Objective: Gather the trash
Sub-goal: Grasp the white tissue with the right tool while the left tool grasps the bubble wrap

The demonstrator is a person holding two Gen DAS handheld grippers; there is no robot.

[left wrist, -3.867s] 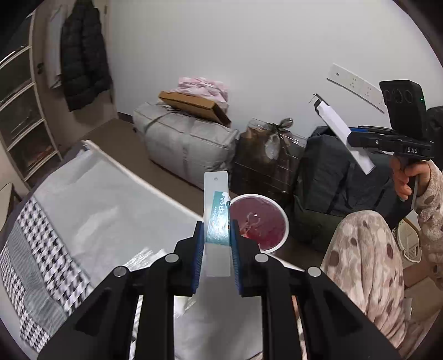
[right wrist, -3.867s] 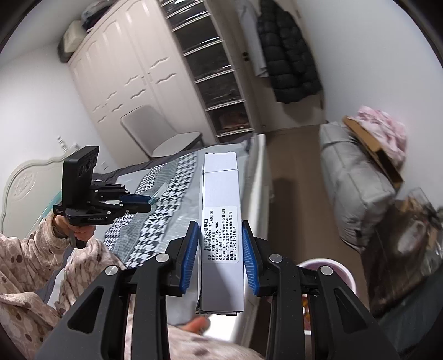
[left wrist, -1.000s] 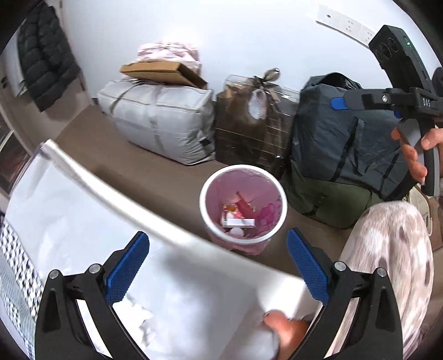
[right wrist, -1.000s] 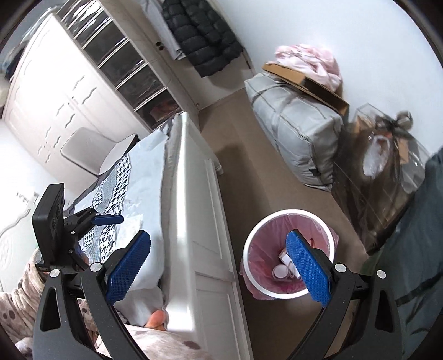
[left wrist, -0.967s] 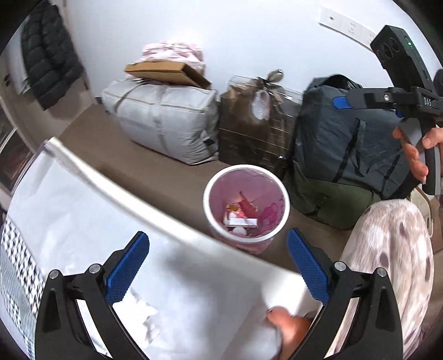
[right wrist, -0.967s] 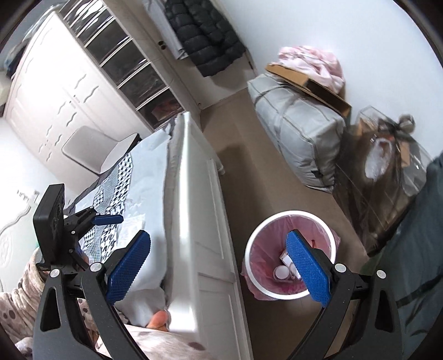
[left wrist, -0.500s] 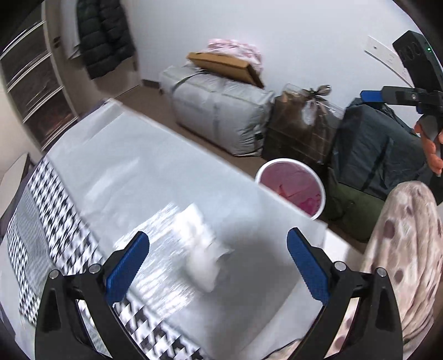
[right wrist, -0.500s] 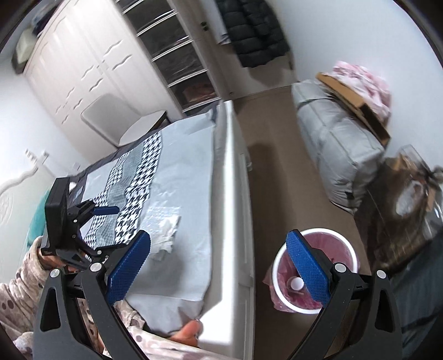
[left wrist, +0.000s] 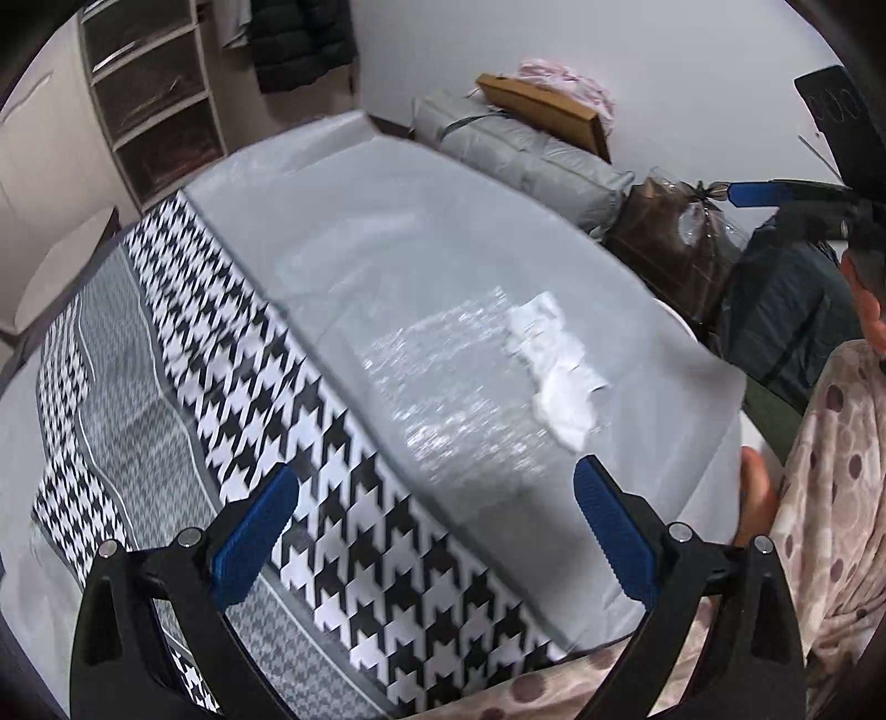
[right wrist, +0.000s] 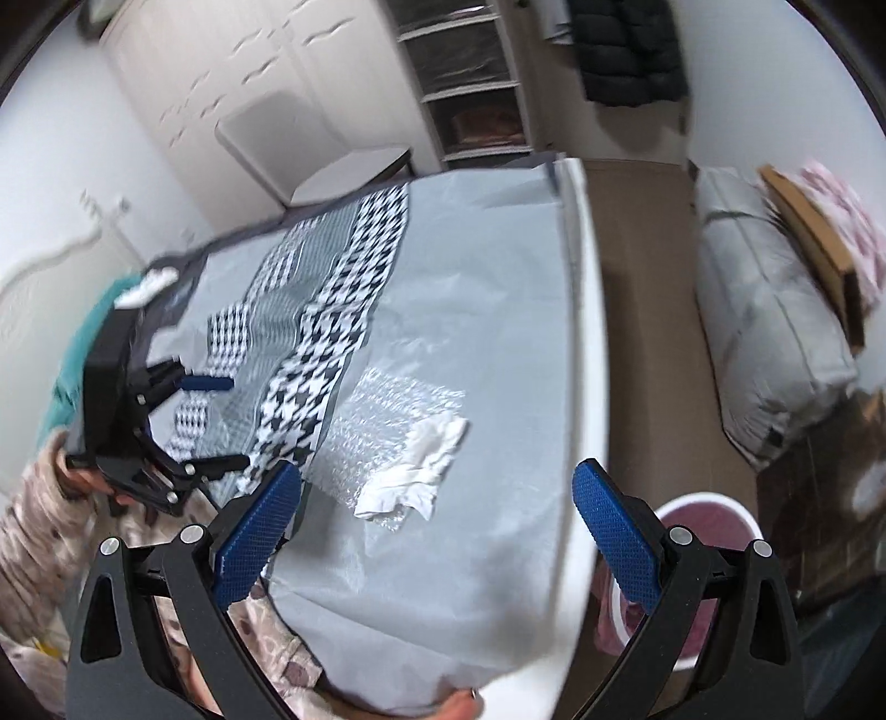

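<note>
Both grippers (left wrist: 434,531) (right wrist: 437,531) agape above crumpled tissue (right wrist: 423,471) near bed edge (right wrist: 584,332).

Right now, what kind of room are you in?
Most likely a bedroom. There is a bed with a houndstooth quilt, a white wardrobe, and a dark coat hanging on the wall. A pink-lined trash bin stands on the floor beside the bed.
</note>
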